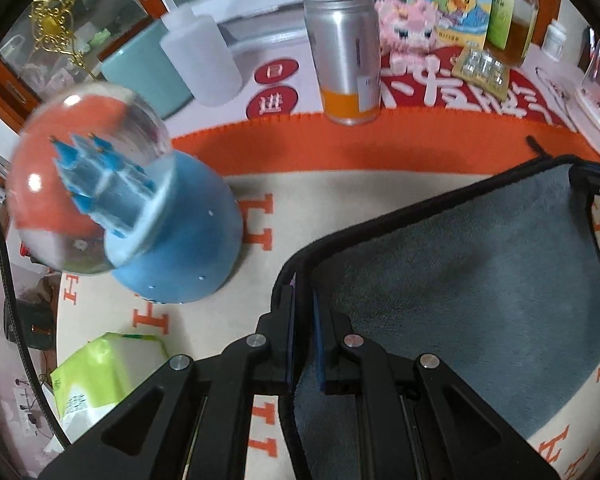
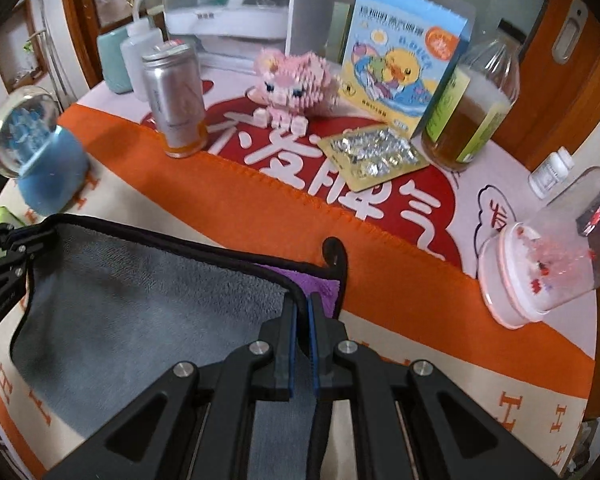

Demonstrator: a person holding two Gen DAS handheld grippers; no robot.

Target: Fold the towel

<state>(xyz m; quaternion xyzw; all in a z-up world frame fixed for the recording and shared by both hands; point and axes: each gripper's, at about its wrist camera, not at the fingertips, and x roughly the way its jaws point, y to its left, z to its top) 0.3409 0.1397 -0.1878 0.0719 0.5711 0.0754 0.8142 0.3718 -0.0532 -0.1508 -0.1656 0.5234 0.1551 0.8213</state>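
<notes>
A grey towel with black piping and a purple underside lies on the cream and orange table cloth. My left gripper is shut on the towel's left corner, the black edge running between its blue pads. My right gripper is shut on the towel's right corner, where a purple flap and a black hanging loop show. Each gripper shows at the far edge of the other's view: the right one and the left one. The towel edge hangs stretched between them.
A blue snow globe stands close on the left, a green tissue pack near it. Behind the towel stand a silver can, a pink brick toy, a blister pack, a picture box, a bottle and a tipped plastic jar.
</notes>
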